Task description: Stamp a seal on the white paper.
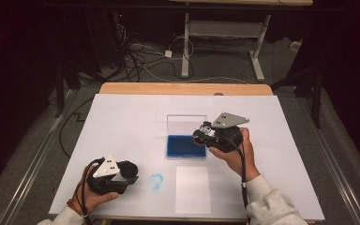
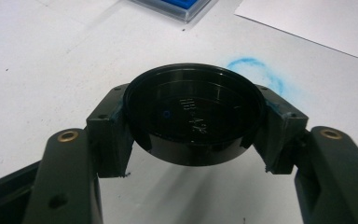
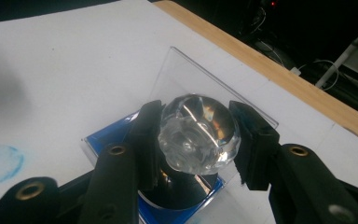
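Note:
My left gripper (image 1: 132, 171) rests low near the table's front left, shut on a round black cap (image 2: 193, 119) with raised lettering inside. The cap (image 1: 129, 169) hangs just above the white table cover. My right gripper (image 1: 200, 137) is shut on a stamp with a clear faceted knob (image 3: 198, 133) and a round black base (image 3: 182, 186). It holds the stamp over the right part of a blue ink pad (image 1: 183, 146), whose clear lid (image 1: 186, 124) stands open behind. I cannot tell whether the base touches the pad.
A smudged blue ring (image 1: 155, 181) marks the table cover beside the cap. A white sheet of paper (image 1: 193, 190) lies in front of the ink pad. The wooden table edge (image 1: 183, 88) runs along the back, with cables and a desk frame on the floor beyond.

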The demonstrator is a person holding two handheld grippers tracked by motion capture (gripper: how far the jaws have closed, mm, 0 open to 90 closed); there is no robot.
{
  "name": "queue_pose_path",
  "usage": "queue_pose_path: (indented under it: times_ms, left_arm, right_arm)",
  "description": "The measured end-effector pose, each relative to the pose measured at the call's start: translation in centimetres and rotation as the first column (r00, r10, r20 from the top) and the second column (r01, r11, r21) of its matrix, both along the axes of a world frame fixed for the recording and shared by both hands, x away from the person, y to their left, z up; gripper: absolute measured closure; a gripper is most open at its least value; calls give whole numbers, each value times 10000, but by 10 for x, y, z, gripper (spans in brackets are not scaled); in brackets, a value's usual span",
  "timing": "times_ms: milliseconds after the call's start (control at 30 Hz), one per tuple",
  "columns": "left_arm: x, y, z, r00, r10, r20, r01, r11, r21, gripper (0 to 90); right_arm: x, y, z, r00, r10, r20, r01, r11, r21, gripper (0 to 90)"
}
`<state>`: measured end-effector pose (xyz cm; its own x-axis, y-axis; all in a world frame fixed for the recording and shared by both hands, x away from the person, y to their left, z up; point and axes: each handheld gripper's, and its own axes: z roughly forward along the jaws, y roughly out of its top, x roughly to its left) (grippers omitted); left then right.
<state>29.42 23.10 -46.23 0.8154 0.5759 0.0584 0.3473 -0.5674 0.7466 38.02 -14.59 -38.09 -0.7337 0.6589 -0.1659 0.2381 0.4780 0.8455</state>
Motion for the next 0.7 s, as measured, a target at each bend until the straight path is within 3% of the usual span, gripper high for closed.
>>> queue_pose_path:
  times_ms: [133, 367, 700]
  left_arm:
    - [-1, -1, 1, 10000, 14, 18, -14, 10000, -14, 364]
    - [-1, -7, 2, 9996, -212, 161, 208, 9995, 235, 364]
    - [-3, -8, 2, 9996, -230, 168, 224, 9992, 334, 364]
  right_arm:
    - [-4, -1, 5, 9997, 255, -55, -255, 9996, 133, 576]
    - [-20, -6, 17, 9979, 469, 457, -481, 9985, 257, 577]
    - [-37, -10, 28, 9952, 797, 560, -825, 9953, 508, 577]
